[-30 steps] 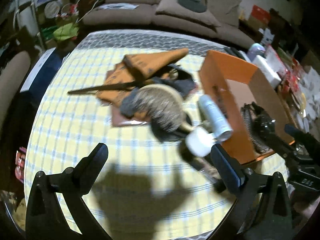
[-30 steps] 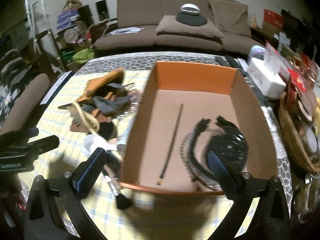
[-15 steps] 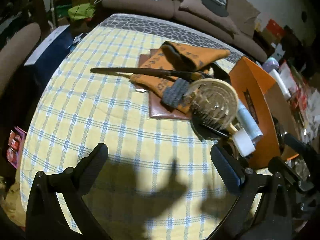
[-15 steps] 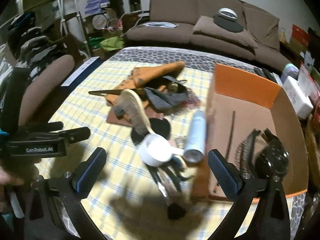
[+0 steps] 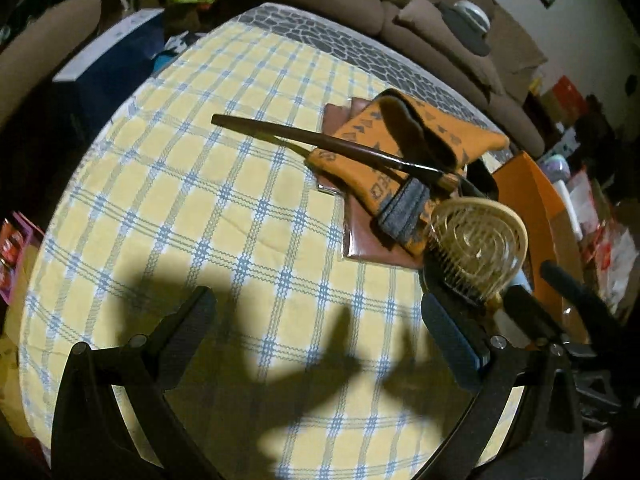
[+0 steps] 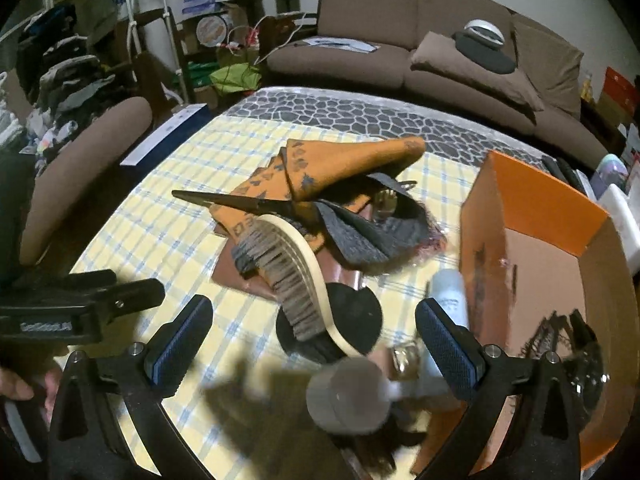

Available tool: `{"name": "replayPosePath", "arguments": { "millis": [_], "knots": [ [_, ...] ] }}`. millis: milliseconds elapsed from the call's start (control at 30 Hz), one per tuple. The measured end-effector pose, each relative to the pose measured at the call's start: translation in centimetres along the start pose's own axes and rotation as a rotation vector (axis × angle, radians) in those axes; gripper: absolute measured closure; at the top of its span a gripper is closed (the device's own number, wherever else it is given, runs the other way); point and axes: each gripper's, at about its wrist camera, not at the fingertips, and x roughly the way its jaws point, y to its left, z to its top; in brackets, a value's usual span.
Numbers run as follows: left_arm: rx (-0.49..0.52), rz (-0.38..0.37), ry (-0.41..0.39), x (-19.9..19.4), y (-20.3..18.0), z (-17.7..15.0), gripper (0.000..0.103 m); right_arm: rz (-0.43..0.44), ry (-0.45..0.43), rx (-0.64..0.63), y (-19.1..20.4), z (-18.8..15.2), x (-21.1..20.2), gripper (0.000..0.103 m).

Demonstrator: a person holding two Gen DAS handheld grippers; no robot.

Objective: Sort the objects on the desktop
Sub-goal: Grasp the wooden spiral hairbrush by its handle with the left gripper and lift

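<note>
A pile lies mid-table on the yellow checked cloth (image 5: 168,216): an orange patterned scarf (image 5: 412,140), a long dark stick (image 5: 312,138) across it, a grey cloth (image 6: 364,232), a brown flat pad (image 5: 372,244) and a round wooden bristle brush (image 6: 296,272). A white bottle (image 6: 450,296) and a blurred pale round cap (image 6: 346,394) lie beside the orange box (image 6: 532,216). My left gripper (image 5: 316,328) hangs open over bare cloth, left of the brush (image 5: 478,246). My right gripper (image 6: 310,340) is open, just above the brush and cap, holding nothing.
The orange cardboard box at the right holds dark combs (image 6: 568,340). A brown sofa (image 6: 420,24) stands behind the table, a chair (image 6: 84,152) to the left. Clutter sits past the table's right edge. The left gripper's body (image 6: 76,308) and a hand show at the right view's left edge.
My right gripper swung left from over the box to above the brush and cap, and dropped closer. The left gripper drew back leftward over bare cloth. Both stayed open.
</note>
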Motion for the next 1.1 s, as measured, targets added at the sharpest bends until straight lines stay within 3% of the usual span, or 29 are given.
{"name": "replayPosePath", "arguments": {
  "millis": [167,267,300,333,367,567,733,967,1100],
  "knots": [
    [-0.051,-0.028,0.003,0.7,0.6,0.8,0.0,0.009,0.02,-0.009,0.4,0.3,1.8,0.003],
    [-0.053,-0.039,0.006,0.9,0.5,0.8,0.0,0.037,0.031,0.008,0.3,0.4,2.4,0.018],
    [-0.05,-0.042,0.008,0.9,0.4,0.8,0.0,0.044,0.033,0.014,0.1,0.5,2.6,0.03],
    [-0.047,-0.046,0.009,1.0,0.2,0.8,0.0,0.051,0.035,0.026,0.0,0.5,2.7,0.053],
    [-0.045,-0.048,0.01,1.0,0.2,0.7,0.0,0.06,0.039,0.043,-0.3,0.5,2.8,0.062],
    [-0.062,-0.109,0.017,0.9,0.1,0.5,0.0,0.116,0.011,0.155,-2.4,0.7,1.8,0.068],
    [0.026,-0.158,-0.008,0.4,-2.0,0.0,0.0,0.21,-0.066,0.284,-5.2,0.8,-0.8,0.068],
    [0.212,-0.23,-0.08,-0.8,-6.6,-1.0,0.0,0.493,-0.23,0.504,-9.4,0.9,-5.0,0.069],
    [0.278,-0.262,-0.133,-1.7,-8.6,-1.5,0.0,0.634,-0.249,0.58,-10.0,0.6,-5.6,0.072]
  ]
}}
